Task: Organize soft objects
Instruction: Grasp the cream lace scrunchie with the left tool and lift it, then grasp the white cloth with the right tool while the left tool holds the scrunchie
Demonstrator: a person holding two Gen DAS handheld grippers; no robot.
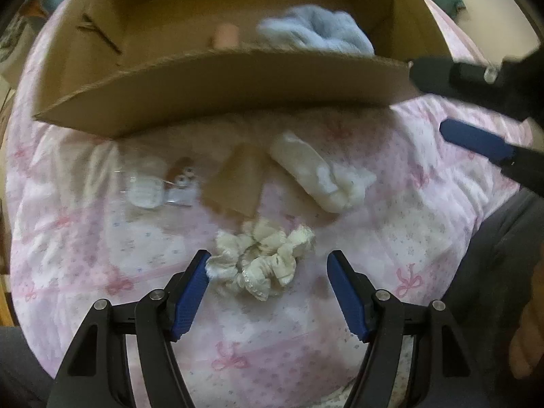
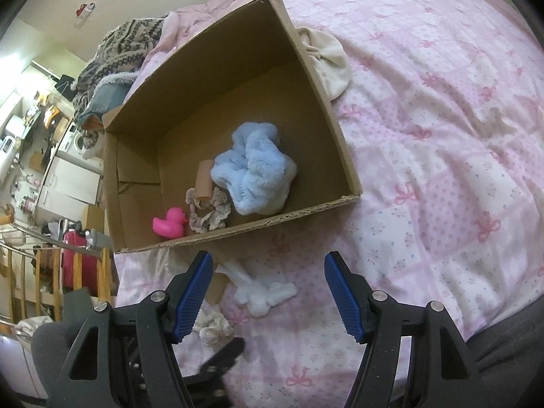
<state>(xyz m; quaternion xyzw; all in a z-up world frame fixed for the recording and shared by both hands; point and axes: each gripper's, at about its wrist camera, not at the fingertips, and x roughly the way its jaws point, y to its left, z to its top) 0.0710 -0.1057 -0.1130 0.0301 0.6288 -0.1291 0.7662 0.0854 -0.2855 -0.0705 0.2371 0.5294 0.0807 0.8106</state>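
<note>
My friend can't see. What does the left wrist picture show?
The left tool hangs open over a cream scrunchie on a pink bow-print bedspread. Past it lie a white fluffy sock and a cardboard box holding a blue fuzzy cloth.

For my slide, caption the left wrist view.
Open left gripper above a cream scrunchie on the pink quilt, before the cardboard box.

Your left wrist view looks steeply down, close over the bed (image 1: 85, 238); your right sits higher, slanting into the cardboard box (image 2: 326, 108). Both 2 views share box and bed.
</note>
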